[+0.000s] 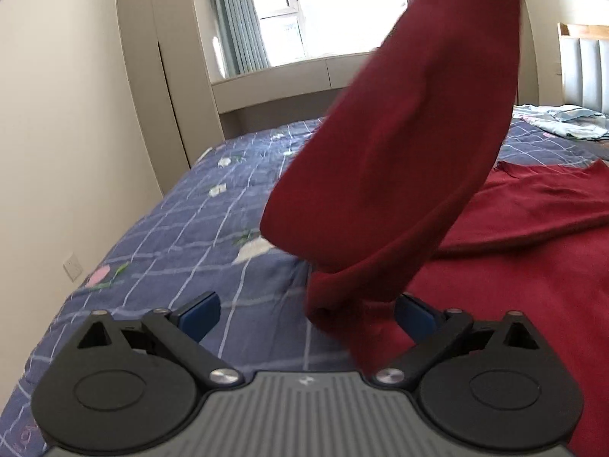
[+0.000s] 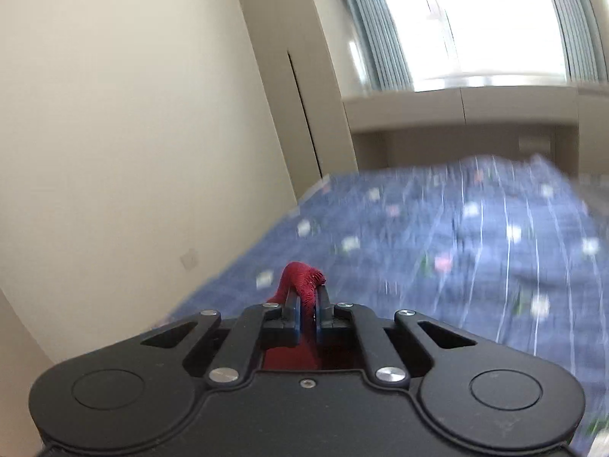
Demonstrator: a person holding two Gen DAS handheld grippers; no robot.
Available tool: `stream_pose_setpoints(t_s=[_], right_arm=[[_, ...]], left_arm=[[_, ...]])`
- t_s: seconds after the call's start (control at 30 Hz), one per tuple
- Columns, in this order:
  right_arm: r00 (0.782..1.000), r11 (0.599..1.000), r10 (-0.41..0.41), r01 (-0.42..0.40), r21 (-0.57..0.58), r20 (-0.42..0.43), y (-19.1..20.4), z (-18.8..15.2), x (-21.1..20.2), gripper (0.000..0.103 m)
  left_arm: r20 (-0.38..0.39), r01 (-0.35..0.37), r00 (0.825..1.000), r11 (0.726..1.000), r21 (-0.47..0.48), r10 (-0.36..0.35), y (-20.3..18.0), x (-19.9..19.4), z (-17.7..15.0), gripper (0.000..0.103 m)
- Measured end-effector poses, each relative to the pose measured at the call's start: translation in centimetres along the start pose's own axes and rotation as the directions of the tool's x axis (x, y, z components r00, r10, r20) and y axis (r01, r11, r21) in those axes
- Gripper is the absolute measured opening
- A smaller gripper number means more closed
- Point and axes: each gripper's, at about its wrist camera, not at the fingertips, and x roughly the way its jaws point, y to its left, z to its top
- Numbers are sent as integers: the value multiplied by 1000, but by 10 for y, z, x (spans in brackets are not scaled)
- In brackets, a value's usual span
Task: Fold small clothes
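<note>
Left gripper (image 1: 306, 314) sat low over the bed (image 1: 182, 228), its 2 blue-padded fingers (image 1: 200, 314) spread wide, nothing pinched between them. A fold of the red garment (image 1: 384, 175) drooped into the gap between the fingers, close to the right pad; contact could not be judged.

The garment hung as a long, blurred swath from the upper right of the left wrist view down to the bed. The rest of it lay spread on the blue checked quilt toward the bed's right side, with 1 flap folded across it.

Right gripper (image 2: 306, 301) was raised above the bed (image 2: 456, 247), fingers narrow and pinched on a bunched tip of the garment (image 2: 300, 272), which poked out past the fingertips. More red cloth showed below, between the finger bases.

Light blue bedding (image 1: 563, 122) lay crumpled near the headboard (image 1: 586, 68) at the far right corner. Behind the far edge stood a window (image 1: 335, 3) with grey-blue curtains (image 1: 236, 19); a wardrobe (image 1: 163, 76) stood along the left wall.
</note>
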Motion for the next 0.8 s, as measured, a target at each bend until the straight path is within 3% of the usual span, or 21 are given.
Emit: stream_pose_setpoints(t_s=[0.03, 0.13, 0.27, 0.5, 0.63, 0.73, 0.8], right_arm=[[1000, 1000, -9, 10, -11, 14, 3, 10, -2, 6], [999, 999, -28, 29, -22, 38, 4, 29, -8, 6], [998, 998, -51, 52, -30, 39, -3, 34, -14, 6], [994, 993, -113, 113, 33, -1, -48, -10, -26, 6], [986, 981, -148, 155, 117, -73, -86, -60, -25, 6], [975, 970, -173, 193, 147, -138, -107, -100, -18, 6], [968, 964, -183, 211, 161, -173, -117, -123, -17, 6]], left_arm=[[-3, -10, 1000, 1000, 6, 10, -5, 5, 5, 97], [-45, -46, 998, 999, -7, 46, -16, 22, 19, 76], [-44, -14, 999, 999, -32, 13, -23, 29, 29, 10], [-9, -88, 996, 996, 13, 88, -22, 16, 19, 6], [-76, -24, 997, 995, -99, 16, -2, 22, 9, 12], [-105, 47, 992, 973, -228, -73, 17, 21, 4, 21], [-114, 98, 985, 958, -270, -133, 27, 18, 2, 37]])
